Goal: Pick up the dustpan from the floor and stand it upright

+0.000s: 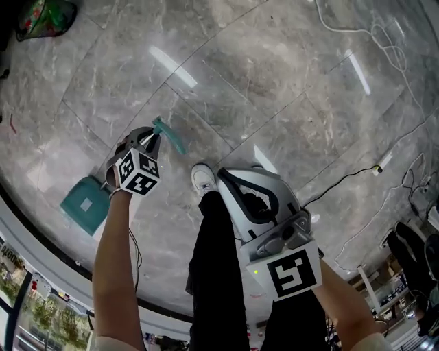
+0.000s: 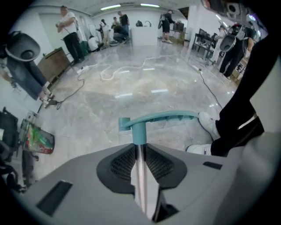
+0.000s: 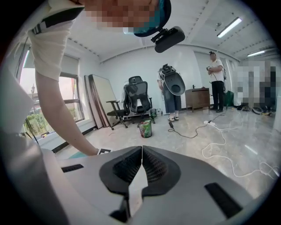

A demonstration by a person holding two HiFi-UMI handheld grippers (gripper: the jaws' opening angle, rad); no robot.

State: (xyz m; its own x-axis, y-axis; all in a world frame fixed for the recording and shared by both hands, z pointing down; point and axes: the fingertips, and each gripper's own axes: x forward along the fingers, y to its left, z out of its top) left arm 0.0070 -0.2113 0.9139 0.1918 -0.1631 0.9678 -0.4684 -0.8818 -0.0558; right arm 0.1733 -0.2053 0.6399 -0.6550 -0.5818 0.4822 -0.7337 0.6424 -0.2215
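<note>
The dustpan has a teal pan (image 1: 86, 204), a thin silver pole (image 2: 139, 176) and a teal handle (image 1: 168, 134) at the pole's top. My left gripper (image 1: 152, 140) points steeply down and is shut on the pole just below the handle (image 2: 158, 118). In the left gripper view the pole runs straight through the closed pads of the left gripper (image 2: 139, 147). The pan sits low by the floor at the left. My right gripper (image 1: 225, 178) is held over the person's legs, shut, with nothing between its jaws (image 3: 142, 149).
The person's white shoe (image 1: 204, 178) stands just right of the dustpan's handle. A black cable (image 1: 357, 175) and white cables (image 1: 384, 41) lie on the marble floor. A green bag (image 1: 44, 17) is far left. An office chair (image 3: 136, 101), a green bin (image 3: 145, 128) and standing people are farther off.
</note>
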